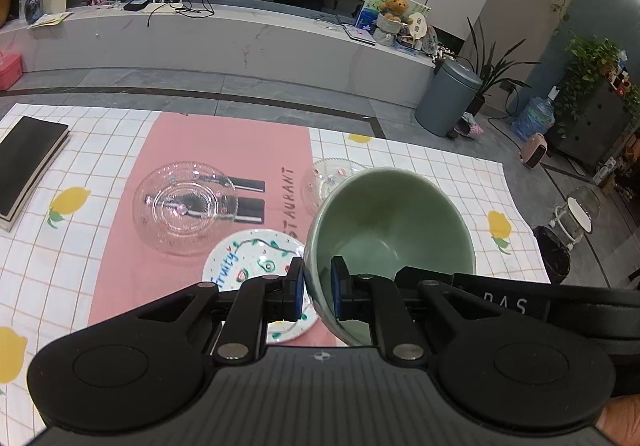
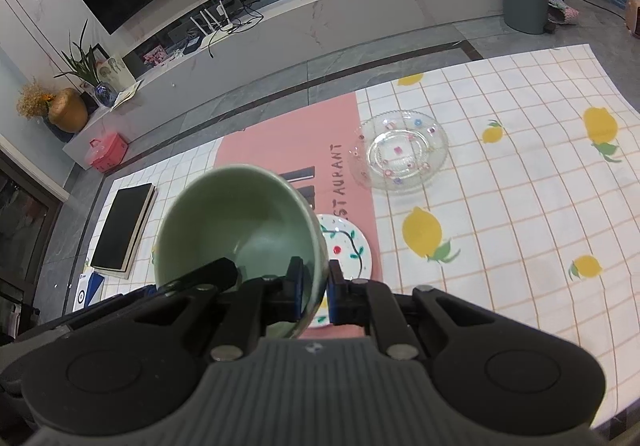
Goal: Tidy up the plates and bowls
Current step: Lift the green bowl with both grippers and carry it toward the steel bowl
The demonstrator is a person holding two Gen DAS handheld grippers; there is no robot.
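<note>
A pale green bowl [image 1: 388,221] hangs tilted above the table, held by both grippers at opposite sides of its rim. My left gripper [image 1: 316,286] is shut on its left wall, one pad inside and one outside. My right gripper [image 2: 316,286] is shut on the right wall of the green bowl [image 2: 236,213] in the same way. Below it lies a white painted plate [image 1: 252,258] [image 2: 348,246]. A clear glass bowl [image 1: 186,205] sits on the pink mat. A flower-dotted glass plate [image 2: 400,155] [image 1: 328,177] lies further right.
A black book [image 1: 28,161] [image 2: 120,230] lies at the table's left end. The lemon-print checked tablecloth [image 2: 500,205] spreads to the right. Beyond the far table edge is grey floor, a TV bench and a grey bin [image 1: 446,97].
</note>
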